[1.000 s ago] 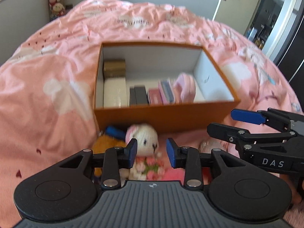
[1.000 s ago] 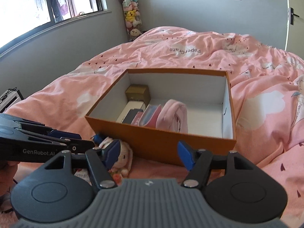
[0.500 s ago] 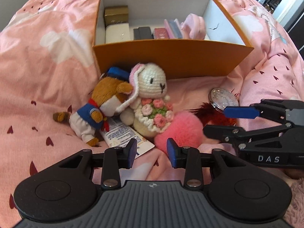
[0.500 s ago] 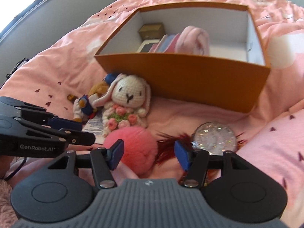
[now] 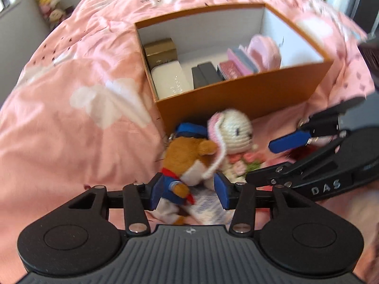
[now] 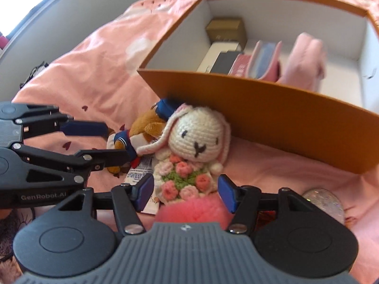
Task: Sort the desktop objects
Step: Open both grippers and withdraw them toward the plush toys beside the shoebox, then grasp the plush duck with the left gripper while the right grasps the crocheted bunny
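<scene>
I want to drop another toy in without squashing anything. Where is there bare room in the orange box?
The orange box has bare white floor at its right end, between the pink pouch and the right wall. Its left half is crowded: gold box, white case, dark boxes and pink cards side by side. In front, the crochet bunny and sailor plush fill the bedspread.
</scene>
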Available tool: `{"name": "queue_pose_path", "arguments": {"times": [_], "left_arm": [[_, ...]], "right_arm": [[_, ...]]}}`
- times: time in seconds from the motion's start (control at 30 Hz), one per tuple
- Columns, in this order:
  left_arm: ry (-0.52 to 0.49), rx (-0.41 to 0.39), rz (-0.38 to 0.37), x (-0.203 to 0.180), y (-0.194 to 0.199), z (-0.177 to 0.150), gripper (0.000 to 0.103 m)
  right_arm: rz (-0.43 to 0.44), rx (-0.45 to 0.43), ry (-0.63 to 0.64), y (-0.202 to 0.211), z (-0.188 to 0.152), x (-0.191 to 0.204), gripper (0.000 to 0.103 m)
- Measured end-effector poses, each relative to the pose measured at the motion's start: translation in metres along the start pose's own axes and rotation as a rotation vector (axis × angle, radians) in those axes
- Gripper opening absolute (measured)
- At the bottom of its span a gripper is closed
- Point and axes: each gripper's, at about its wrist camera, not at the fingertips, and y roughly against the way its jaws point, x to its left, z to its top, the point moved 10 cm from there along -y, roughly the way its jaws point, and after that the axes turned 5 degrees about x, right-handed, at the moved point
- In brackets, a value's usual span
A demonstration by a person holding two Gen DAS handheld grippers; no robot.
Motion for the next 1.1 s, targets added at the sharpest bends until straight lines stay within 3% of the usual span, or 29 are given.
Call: {"name": "queue_pose_path", "arguments": {"times": [0.17,0.33,0.6,0.87,1.1], "left_arm": [[-0.130,0.060,0.000,0.002,-0.019,-0.004,0.055],[-0.176,0.114,0.020,0.005,-0.041,-0.009,0.055],[-0.120,0.122,0.008,0.012,-0.064,-0.010,0.055],[-0.073,0.095,0.004,0.013,-0.055,-0.014,0.048],[0.049,0.046,-0.053,0.019,-0.025,-0.014,0.044]], "right_arm": [[0.007,0.047,0.001,-0.019,0.001,0.001,0.069],[0.005,0.081,-0.003,-0.037,0.001,-0.001,0.073],[0.067,0.088,-0.072,-0.053,0.007,-0.012,0.077],[0.079,0.042,-0.031,-0.033,0.001,-0.005,0.058],[0.079,-0.029,0.006,0.002,-0.004,0.003,0.055]]}}
